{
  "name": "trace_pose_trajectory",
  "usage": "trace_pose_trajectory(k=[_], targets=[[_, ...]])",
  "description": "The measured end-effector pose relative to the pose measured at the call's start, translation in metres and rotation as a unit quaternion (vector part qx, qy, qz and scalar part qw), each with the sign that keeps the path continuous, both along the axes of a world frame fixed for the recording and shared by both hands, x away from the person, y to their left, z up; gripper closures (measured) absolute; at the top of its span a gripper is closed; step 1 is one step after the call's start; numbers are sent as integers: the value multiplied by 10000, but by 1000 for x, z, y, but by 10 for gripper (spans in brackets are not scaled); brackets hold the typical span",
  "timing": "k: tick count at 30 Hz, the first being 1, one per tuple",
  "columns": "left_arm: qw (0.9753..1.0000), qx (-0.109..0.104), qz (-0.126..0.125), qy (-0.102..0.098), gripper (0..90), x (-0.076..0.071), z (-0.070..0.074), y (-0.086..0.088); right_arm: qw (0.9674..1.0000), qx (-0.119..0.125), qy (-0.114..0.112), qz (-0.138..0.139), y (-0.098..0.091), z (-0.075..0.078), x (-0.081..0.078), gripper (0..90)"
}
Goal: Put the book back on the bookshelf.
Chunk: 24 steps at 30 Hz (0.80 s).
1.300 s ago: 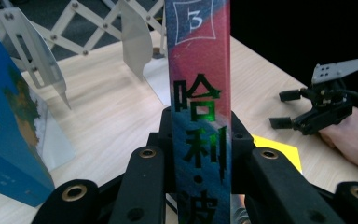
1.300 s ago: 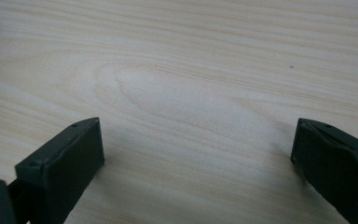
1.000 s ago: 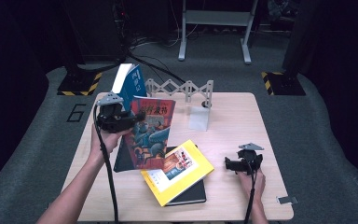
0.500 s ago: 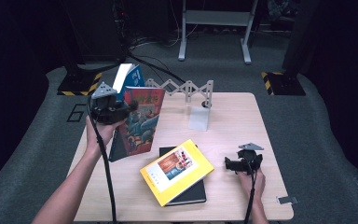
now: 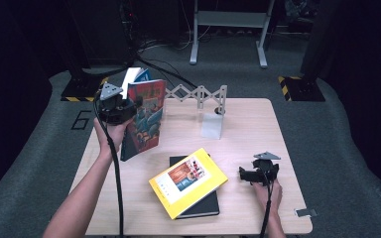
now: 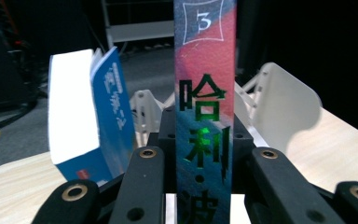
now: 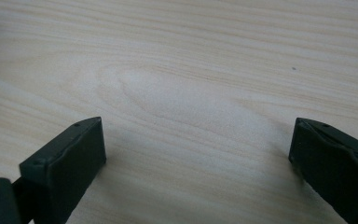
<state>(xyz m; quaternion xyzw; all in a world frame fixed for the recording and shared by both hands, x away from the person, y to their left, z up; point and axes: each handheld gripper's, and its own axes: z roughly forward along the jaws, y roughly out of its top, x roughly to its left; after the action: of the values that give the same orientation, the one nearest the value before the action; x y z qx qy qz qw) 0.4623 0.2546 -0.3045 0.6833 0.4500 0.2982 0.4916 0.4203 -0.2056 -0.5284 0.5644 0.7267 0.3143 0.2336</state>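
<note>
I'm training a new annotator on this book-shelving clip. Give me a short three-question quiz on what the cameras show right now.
1. True or false: the left gripper is shut on the spine of the red and blue book and holds it upright.
2. Which book lies on top of the black book on the table?
A. the yellow book
B. the white and blue book
C. a green one
3. Fill in: the right gripper rests over bare wood with its jaws ____.

Key: 1 true; 2 A; 3 open
</note>
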Motion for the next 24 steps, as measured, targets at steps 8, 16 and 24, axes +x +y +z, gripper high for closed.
trace_pose_trajectory(k=[8,16,24], targets=[[9994,-55,292,-174,744,11,-10,-6,10000,1,-2,-1,0,0,0,30],[9981,-111,531,-281,744,22,-20,-11,10000,2,-2,0,0,0,0,31],[9962,-230,757,-376,744,33,-23,-13,10000,2,-1,-4,0,0,0,31]])
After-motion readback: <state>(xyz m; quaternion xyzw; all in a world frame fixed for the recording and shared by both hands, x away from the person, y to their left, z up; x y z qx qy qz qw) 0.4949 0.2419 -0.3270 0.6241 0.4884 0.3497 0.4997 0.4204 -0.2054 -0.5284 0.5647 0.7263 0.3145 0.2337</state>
